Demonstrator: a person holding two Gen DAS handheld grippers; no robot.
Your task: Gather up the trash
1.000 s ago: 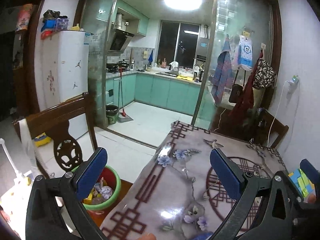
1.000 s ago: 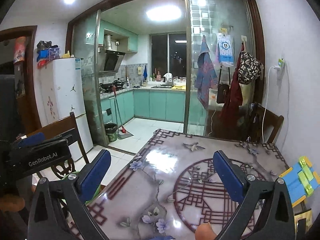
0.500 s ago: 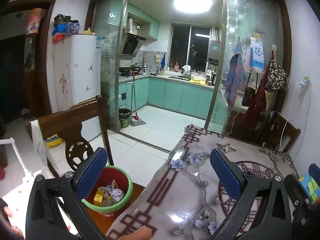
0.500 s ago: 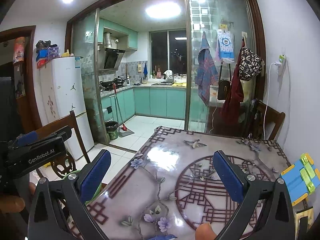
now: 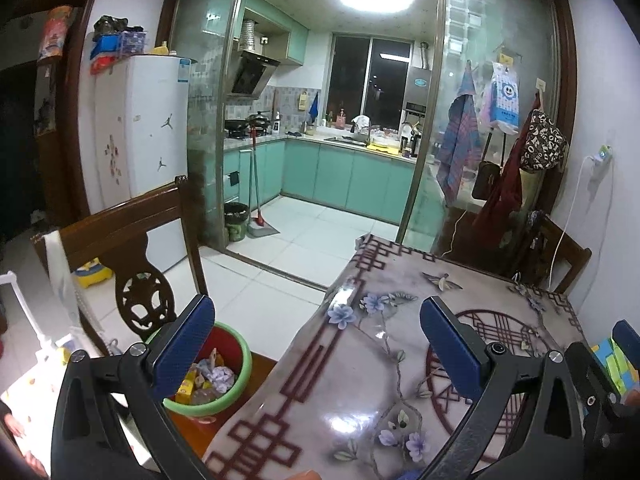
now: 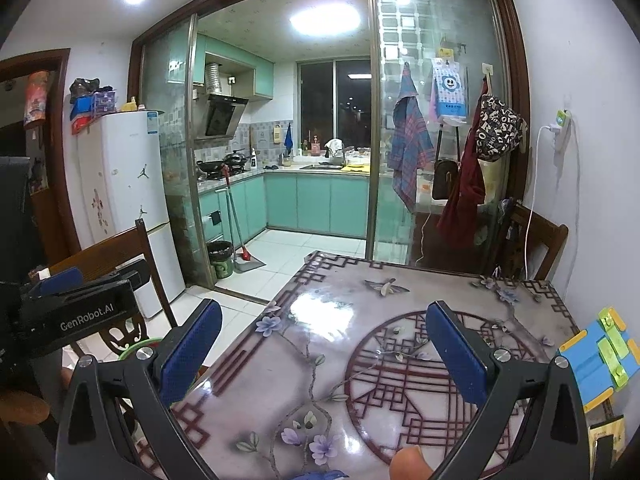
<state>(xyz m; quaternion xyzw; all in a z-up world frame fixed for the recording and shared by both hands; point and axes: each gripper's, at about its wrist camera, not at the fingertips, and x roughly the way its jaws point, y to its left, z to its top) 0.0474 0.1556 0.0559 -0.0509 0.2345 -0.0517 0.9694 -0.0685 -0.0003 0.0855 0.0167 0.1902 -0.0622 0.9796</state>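
Both grippers wide and empty above the table

The left gripper (image 5: 316, 340) hangs over the table's (image 5: 360, 380) left edge, its blue pads spread wide, nothing between them. The right gripper (image 6: 324, 344) is spread just as wide over the patterned tabletop, also empty. The trash (image 5: 212, 376), crumpled paper and a yellow carton, lies in the bin (image 5: 236, 392), green-rimmed and red inside, which stands on a chair seat (image 5: 260, 368) just beside the table.

"GenRobot.AI" in pale letters on the black body of the left gripper (image 6: 84, 312), seen in the right wrist view. Fridge (image 6: 132, 184) stickers and the hanging bag (image 6: 498, 128) print too small to read.
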